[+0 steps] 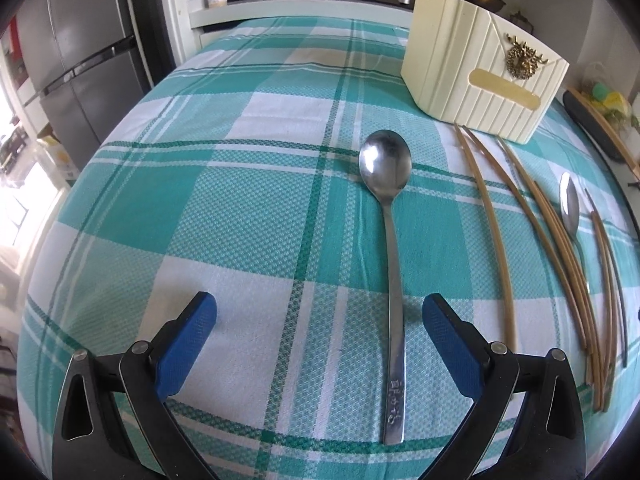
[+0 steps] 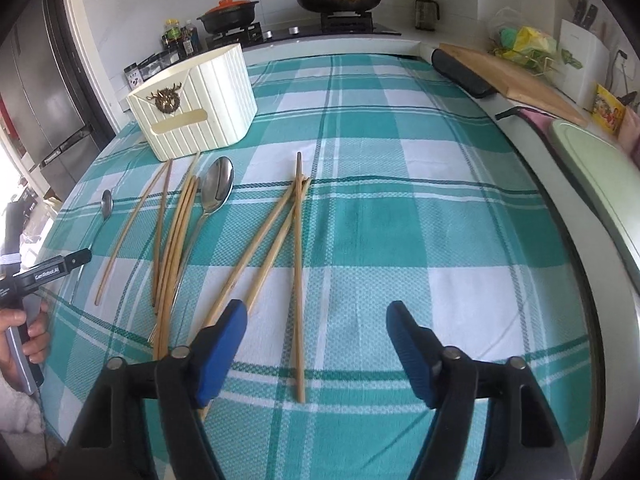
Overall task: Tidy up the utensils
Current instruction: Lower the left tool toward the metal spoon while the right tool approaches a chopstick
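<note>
A steel spoon [image 1: 390,240] lies on the green checked tablecloth [image 1: 240,200], handle toward me, between the open fingers of my left gripper [image 1: 319,312], nearer the right finger. It also shows in the right wrist view [image 2: 105,204]. A second spoon [image 2: 214,196] lies among several bamboo chopsticks [image 2: 176,240]; it shows in the left wrist view [image 1: 570,208] too. More chopsticks [image 2: 298,248] lie in front of my open, empty right gripper [image 2: 316,316]. A cream ribbed utensil holder [image 2: 196,100] stands behind them, also in the left wrist view [image 1: 480,68].
A wooden cutting board [image 2: 516,80] and a pale green board [image 2: 600,184] lie along the right counter. A stove with pans [image 2: 340,0] and spice jars [image 2: 180,40] stand at the back. A fridge [image 1: 80,60] is on the left.
</note>
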A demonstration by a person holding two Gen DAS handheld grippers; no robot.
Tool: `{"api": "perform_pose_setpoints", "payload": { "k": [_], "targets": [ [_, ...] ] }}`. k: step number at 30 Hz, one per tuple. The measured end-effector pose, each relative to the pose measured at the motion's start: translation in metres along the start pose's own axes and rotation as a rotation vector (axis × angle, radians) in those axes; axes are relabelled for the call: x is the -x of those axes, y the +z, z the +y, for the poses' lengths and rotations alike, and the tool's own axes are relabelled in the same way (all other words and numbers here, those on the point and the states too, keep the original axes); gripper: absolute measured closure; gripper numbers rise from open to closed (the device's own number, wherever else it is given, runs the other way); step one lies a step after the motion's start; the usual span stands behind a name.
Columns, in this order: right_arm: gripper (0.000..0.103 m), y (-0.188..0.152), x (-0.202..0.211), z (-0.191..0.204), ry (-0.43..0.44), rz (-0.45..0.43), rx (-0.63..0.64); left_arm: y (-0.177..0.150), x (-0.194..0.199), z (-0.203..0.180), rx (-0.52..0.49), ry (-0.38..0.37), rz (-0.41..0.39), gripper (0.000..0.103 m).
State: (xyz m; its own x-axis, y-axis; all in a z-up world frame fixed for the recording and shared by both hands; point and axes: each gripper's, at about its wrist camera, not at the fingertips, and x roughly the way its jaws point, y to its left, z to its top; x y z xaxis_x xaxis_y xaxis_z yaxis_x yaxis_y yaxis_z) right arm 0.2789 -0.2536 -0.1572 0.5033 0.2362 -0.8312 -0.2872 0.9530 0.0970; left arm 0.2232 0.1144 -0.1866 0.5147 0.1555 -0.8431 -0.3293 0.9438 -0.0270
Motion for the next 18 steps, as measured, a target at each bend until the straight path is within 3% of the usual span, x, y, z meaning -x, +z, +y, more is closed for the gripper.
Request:
{"api": "perform_pose_setpoints", "payload": {
  "k": [2,5,8,13,18],
  "targets": [
    [0.060,0.007,-0.017,0.006,0.000,0.030,0.038,-0.003,0.000,-0.001,-0.026,0.011,-0.002,0.001],
    [0.075,0.008,-0.036,0.014,-0.004,0.093,0.103,-0.007,0.002,-0.002,-0.048,0.011,-0.019,0.001],
    [0.084,0.007,-0.034,0.018,-0.049,0.091,0.134,-0.007,0.002,-0.002,-0.052,0.010,-0.025,0.000],
    [0.093,-0.003,-0.026,0.005,-0.105,0.082,0.086,-0.008,0.002,-0.003,-0.057,0.010,-0.034,0.000],
    [0.093,-0.019,-0.014,-0.022,-0.159,0.061,-0.029,-0.009,0.002,-0.003,-0.047,0.009,-0.040,0.000]
  ]
}}
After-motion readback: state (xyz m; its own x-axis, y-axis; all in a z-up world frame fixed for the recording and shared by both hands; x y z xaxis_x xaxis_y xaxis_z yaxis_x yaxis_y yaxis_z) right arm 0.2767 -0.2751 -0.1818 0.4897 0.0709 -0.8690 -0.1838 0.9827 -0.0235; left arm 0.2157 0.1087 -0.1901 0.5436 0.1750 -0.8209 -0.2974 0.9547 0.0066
